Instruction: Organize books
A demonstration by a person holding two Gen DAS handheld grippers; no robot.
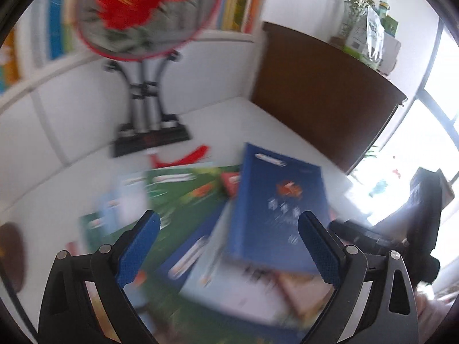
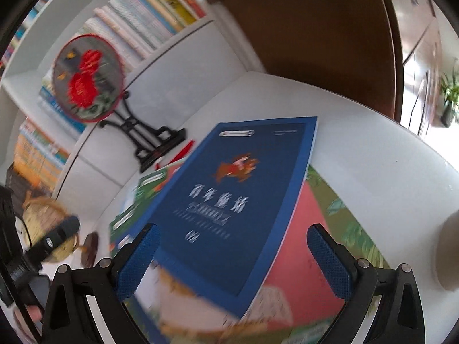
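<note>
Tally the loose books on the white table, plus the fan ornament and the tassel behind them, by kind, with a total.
Dark blue book on top: 1
Other books under it: at least 3, blur hides any more
Embroidered round fan on a black stand: 1
Red tassel: 1
Total: at least 6

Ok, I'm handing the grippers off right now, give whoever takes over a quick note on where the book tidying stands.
Left gripper: open, empty, over the pile.
Right gripper: open, empty, above the blue book.
Books: loose overlapping heap on the white desk; blue book on top, green book and others beneath. Shelved books stand behind the embroidered fan stand.
Done: nothing stacked yet.
Left: gather and square the pile, probably starting with the blue book.
</note>
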